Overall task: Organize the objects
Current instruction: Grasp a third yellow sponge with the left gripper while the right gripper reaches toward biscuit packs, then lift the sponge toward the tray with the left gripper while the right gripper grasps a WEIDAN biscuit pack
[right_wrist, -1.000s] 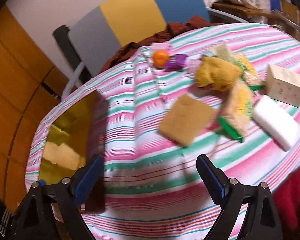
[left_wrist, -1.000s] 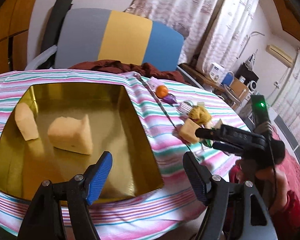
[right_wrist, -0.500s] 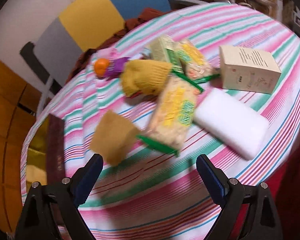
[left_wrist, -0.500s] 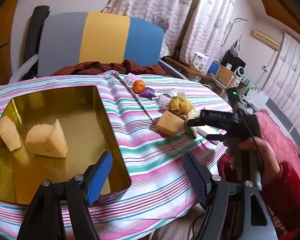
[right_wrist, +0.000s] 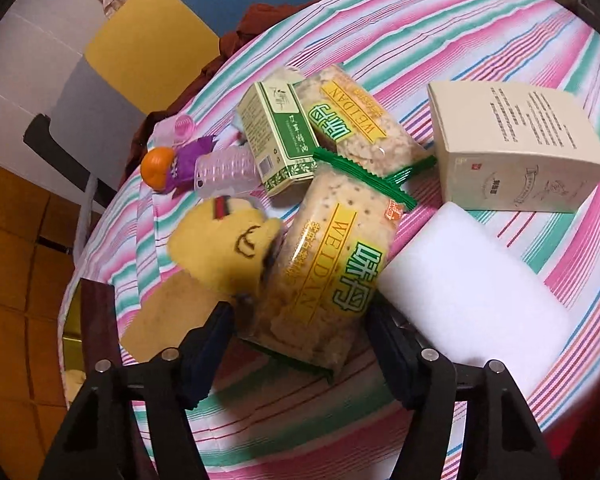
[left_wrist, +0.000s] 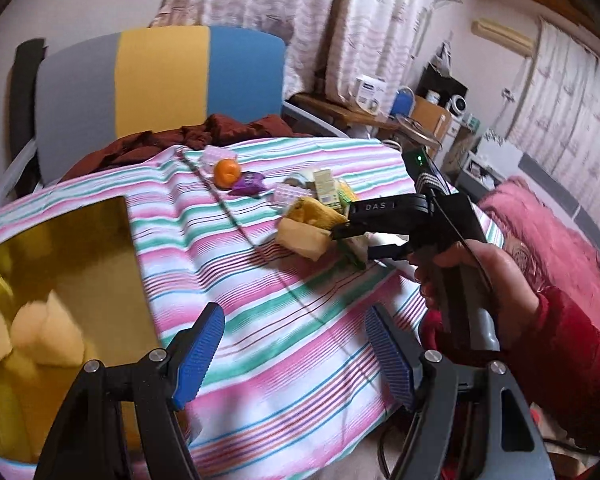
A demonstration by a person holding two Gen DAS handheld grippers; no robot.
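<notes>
two sponges sit in my gold tin (left_wrist: pixel 60 264); both tongs gape wide, right gripper (right_wrist: pixel 300 344) nearing the far cracker pack (right_wrist: pixel 324 280).

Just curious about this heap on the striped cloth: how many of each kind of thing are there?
Cracker packets: 2
Boxes: 2
Sponges: 2
Yellow plush toy: 1
Orange: 1
Purple wrapper: 1
Clear plastic pieces: 2
Total: 11
</notes>
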